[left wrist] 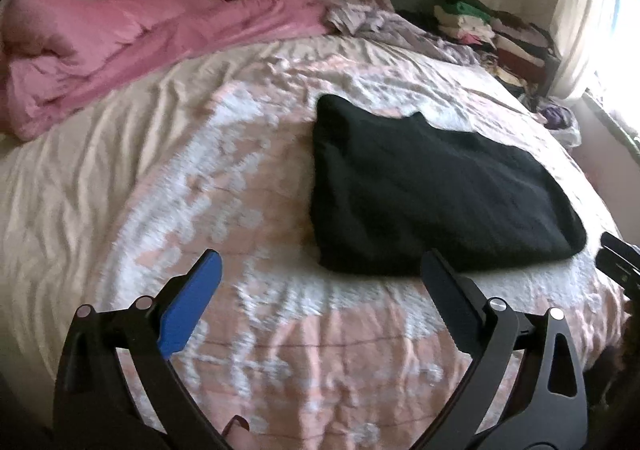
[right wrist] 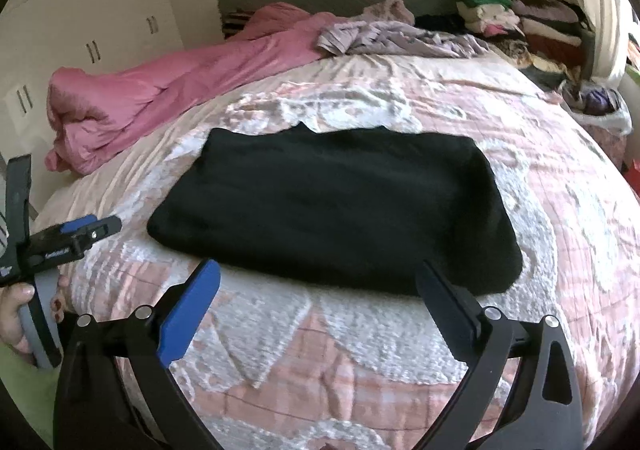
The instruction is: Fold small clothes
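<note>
The black garment [right wrist: 336, 210] lies flat on the bed [right wrist: 560, 210] as a tidy, roughly rectangular packet, and it looks already folded. In the right wrist view it fills the middle of the frame with its long axis running left to right, the near edge just beyond the fingertips. A small notch shows on its far edge, toward the upper centre. In the left wrist view the same packet sits right of centre, stretching from mid-frame toward the lower right.

The right gripper [right wrist: 320, 290] faces the garment squarely and is the nearer of the two. Its jaws are spread wide with nothing between them, and the near hem lies just ahead of the gap. The left gripper [left wrist: 320, 274] is likewise wide open and empty. The cloth lies ahead of it and off to the right, with only the packet's near left corner close to its right finger. In the right wrist view that gripper shows at the left edge, carried by a hand [right wrist: 16, 314], beside the garment's left end.

I judge that any further fold or a lift would start from that near long edge, with each gripper taking the end on its own side.

No container holds clothes here. Stacked folded clothes [right wrist: 520, 22] sit at the upper right near the headboard, a pink blanket [right wrist: 160, 98] is bunched at the upper left, and a crumpled lilac cloth [right wrist: 392, 34] lies between them.
</note>
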`<move>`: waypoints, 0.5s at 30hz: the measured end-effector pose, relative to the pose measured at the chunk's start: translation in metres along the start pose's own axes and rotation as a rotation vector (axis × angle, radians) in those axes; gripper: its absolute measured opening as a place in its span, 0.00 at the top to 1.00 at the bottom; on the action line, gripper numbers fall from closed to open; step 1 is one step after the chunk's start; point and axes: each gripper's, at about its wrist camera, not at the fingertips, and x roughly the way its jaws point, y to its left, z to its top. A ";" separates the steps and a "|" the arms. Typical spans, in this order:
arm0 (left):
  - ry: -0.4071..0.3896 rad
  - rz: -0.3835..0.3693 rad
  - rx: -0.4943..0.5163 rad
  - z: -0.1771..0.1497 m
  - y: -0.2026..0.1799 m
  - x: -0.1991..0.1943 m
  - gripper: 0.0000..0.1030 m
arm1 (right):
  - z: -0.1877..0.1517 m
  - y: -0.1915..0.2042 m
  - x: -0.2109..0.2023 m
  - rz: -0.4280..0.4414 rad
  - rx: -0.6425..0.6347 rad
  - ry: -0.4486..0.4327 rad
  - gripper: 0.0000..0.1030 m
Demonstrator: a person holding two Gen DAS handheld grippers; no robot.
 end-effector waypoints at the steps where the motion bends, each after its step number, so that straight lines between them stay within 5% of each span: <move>1: -0.003 0.004 -0.001 0.001 0.002 -0.001 0.09 | 0.001 0.005 0.000 0.002 -0.013 -0.003 0.05; 15: -0.032 0.065 -0.043 0.018 0.025 0.007 0.09 | 0.022 0.067 0.015 0.060 -0.149 -0.025 0.04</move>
